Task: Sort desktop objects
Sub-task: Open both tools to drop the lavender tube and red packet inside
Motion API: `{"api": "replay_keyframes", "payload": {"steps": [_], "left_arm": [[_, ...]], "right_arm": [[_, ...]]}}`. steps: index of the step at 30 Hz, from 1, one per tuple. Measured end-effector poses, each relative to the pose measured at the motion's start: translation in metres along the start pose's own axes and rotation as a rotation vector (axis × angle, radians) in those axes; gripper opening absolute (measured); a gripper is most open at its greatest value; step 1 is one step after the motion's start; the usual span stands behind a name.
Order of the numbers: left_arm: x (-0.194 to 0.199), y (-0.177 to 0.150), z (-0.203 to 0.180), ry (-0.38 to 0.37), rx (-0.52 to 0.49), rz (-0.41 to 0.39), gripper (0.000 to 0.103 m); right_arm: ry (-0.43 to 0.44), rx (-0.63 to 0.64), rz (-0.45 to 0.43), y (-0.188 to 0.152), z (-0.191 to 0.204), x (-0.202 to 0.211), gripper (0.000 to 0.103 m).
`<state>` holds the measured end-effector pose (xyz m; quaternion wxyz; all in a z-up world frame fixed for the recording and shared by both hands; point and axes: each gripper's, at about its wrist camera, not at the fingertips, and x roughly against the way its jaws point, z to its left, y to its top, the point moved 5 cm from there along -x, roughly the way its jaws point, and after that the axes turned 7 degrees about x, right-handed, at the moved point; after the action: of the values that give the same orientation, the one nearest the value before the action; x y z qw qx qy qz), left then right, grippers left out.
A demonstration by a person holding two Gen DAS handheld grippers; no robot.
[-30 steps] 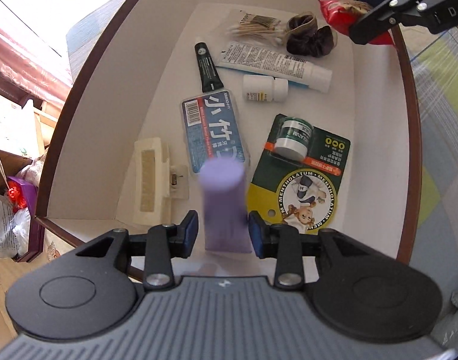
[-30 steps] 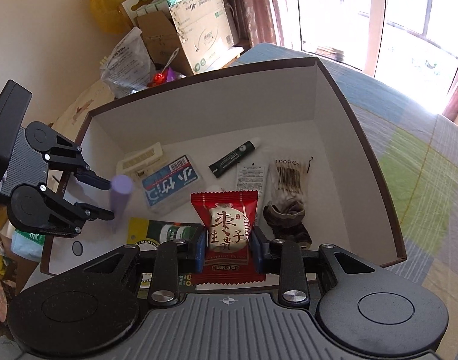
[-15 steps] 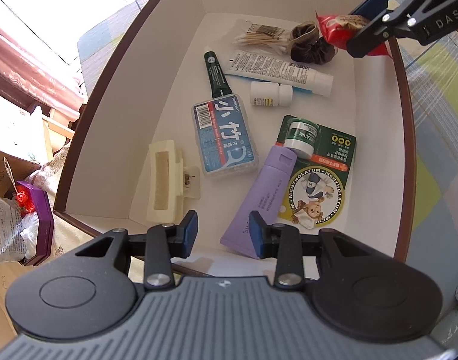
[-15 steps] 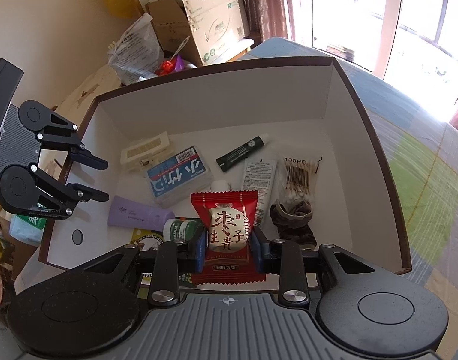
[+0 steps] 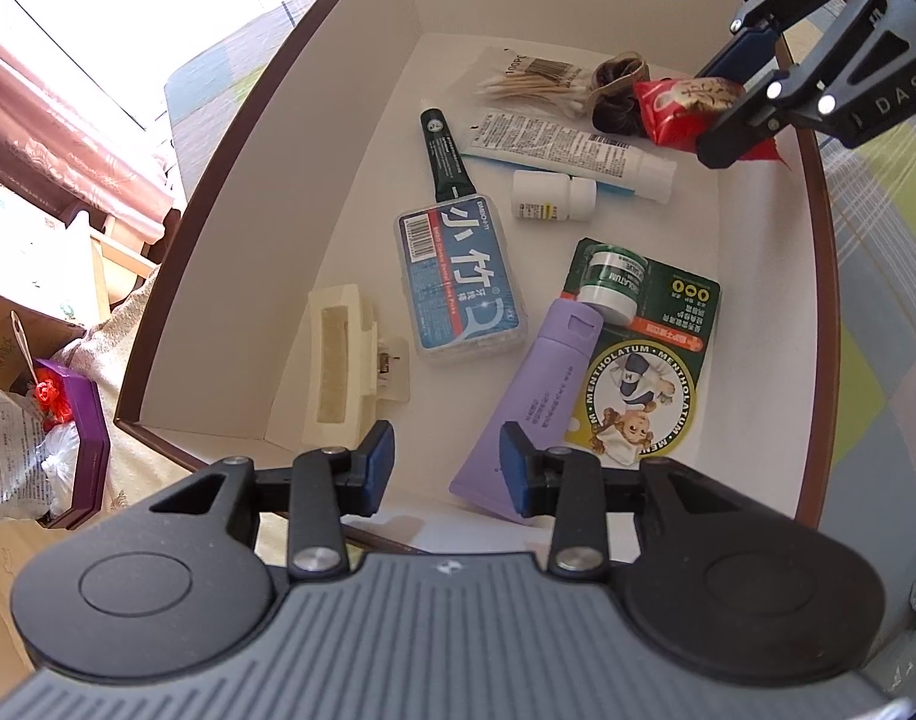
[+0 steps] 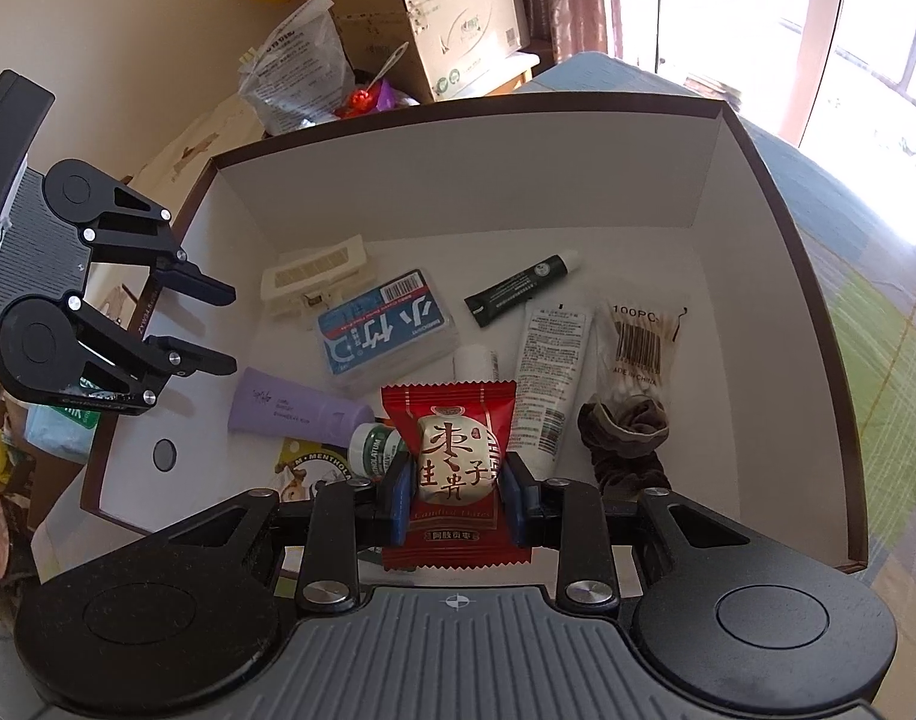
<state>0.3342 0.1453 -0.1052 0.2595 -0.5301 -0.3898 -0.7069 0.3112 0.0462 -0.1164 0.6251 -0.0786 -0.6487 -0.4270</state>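
Left wrist view: the left gripper (image 5: 446,465) is spread wide with nothing between its pads, hanging over the near edge of the white box (image 5: 350,138). The purple tube (image 5: 533,402) lies flat on the box floor, cap end touching the green Mentholatum jar (image 5: 613,282), beside the blue floss-pick case (image 5: 458,285).

Right wrist view: the right gripper (image 6: 456,495) is clamped tight on the red candy packet (image 6: 452,462), held above the box's near side. Cotton swabs (image 6: 641,342) and a brown scrunchie (image 6: 626,438) sit to the right.
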Motion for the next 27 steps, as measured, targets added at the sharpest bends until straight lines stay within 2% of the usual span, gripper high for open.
{"api": "replay_keyframes", "payload": {"steps": [27], "left_arm": [[0.0, 0.004, 0.003, -0.019, 0.02, -0.038, 0.034]], "right_arm": [[0.031, 0.03, 0.099, 0.003, 0.005, -0.027, 0.034]]}}
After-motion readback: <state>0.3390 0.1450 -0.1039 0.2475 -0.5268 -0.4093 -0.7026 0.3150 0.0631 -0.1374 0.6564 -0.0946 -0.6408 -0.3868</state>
